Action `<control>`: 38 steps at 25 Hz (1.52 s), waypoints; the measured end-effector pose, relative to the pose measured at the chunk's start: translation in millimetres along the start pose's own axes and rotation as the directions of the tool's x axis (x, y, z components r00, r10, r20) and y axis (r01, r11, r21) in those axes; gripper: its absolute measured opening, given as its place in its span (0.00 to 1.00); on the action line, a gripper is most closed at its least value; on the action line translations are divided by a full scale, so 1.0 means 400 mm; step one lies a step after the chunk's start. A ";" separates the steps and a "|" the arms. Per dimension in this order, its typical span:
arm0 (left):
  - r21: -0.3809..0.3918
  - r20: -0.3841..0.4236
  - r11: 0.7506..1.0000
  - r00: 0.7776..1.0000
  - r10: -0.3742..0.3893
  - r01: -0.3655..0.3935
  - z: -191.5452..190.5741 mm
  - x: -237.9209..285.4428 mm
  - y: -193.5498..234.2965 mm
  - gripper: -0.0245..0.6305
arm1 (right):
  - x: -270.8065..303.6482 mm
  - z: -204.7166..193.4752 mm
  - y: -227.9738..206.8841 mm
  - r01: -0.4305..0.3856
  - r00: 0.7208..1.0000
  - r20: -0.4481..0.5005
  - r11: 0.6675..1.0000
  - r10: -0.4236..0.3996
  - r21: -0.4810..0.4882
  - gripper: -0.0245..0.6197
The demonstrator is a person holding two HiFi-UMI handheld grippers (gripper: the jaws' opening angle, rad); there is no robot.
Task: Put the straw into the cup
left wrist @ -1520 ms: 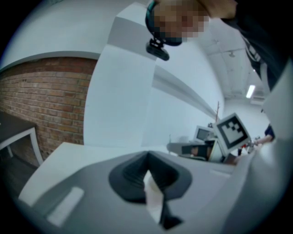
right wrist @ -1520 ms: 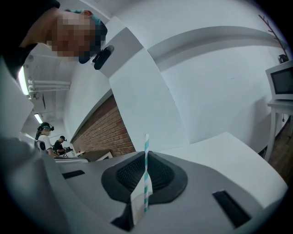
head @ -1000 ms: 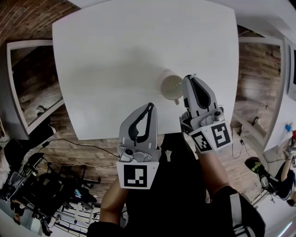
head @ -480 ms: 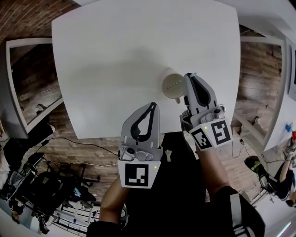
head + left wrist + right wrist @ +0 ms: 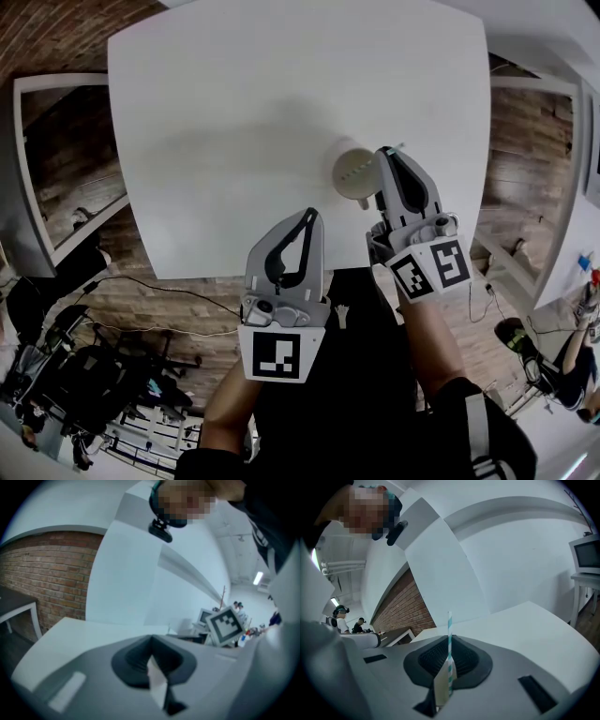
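Although two grippers show, only one cup (image 5: 352, 170) stands on the single white desk (image 5: 234, 112), near its front edge. The one straw (image 5: 449, 626), striped teal and white, is pinched between the closed fingers of the right gripper (image 5: 387, 160), its tip poking out just beside the cup's right rim. The left gripper (image 5: 304, 217) hangs nearer the person, fingers pressed together on nothing.

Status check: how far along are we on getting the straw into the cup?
Done: the straw is picked up, clamped in the shut right gripper. In hand: that gripper is beside the cup on the table, the straw's tip poking past the jaws, not in the cup's mouth. Remaining: bring the straw over the opening, lower it in and release. The left gripper is shut and empty.
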State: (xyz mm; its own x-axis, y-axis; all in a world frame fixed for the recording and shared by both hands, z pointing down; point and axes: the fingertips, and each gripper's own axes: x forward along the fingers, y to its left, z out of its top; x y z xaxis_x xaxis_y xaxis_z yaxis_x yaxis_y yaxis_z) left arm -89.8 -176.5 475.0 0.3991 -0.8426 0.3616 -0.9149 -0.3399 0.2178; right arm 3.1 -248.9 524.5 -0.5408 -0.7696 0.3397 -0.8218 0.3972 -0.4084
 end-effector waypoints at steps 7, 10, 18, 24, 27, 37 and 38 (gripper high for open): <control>-0.009 0.006 1.000 1.000 0.004 -0.004 0.000 0.001 0.000 0.04 | 0.003 -0.004 -0.007 0.009 1.000 -0.007 1.000 -0.009 0.002 0.07; -0.007 0.005 1.000 1.000 0.002 -0.002 -0.001 0.000 0.001 0.04 | 0.004 -0.007 -0.009 0.011 1.000 -0.013 1.000 -0.011 0.004 0.07; -0.011 -0.001 1.000 1.000 0.006 -0.006 -0.004 0.007 0.010 0.04 | 0.013 -0.009 -0.019 0.015 1.000 -0.015 1.000 -0.015 0.015 0.07; -0.011 0.005 1.000 1.000 0.011 -0.011 -0.002 0.007 0.011 0.04 | 0.007 -0.010 -0.020 0.018 1.000 -0.012 1.000 -0.018 0.017 0.07; -0.003 0.013 1.000 1.000 0.012 -0.012 0.007 0.006 0.005 0.04 | -0.002 -0.005 -0.021 0.022 1.000 -0.010 1.000 -0.022 0.017 0.07; 0.010 0.066 1.000 0.998 0.012 -0.013 0.069 -0.022 -0.044 0.04 | -0.083 0.037 -0.009 0.024 1.000 0.001 0.999 -0.024 0.044 0.07; 0.018 0.074 1.000 0.997 0.011 -0.012 0.079 -0.029 -0.052 0.04 | -0.095 0.043 -0.004 0.021 1.000 0.003 0.999 -0.022 0.045 0.07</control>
State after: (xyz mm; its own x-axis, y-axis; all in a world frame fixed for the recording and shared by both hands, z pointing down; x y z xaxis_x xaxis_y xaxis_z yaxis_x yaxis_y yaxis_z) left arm -77.5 -173.1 437.5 0.3838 -0.8748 0.2958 -0.9206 -0.3373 0.1969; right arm 27.9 -228.9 497.6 -0.5224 -0.7793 0.3462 -0.8243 0.3577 -0.4388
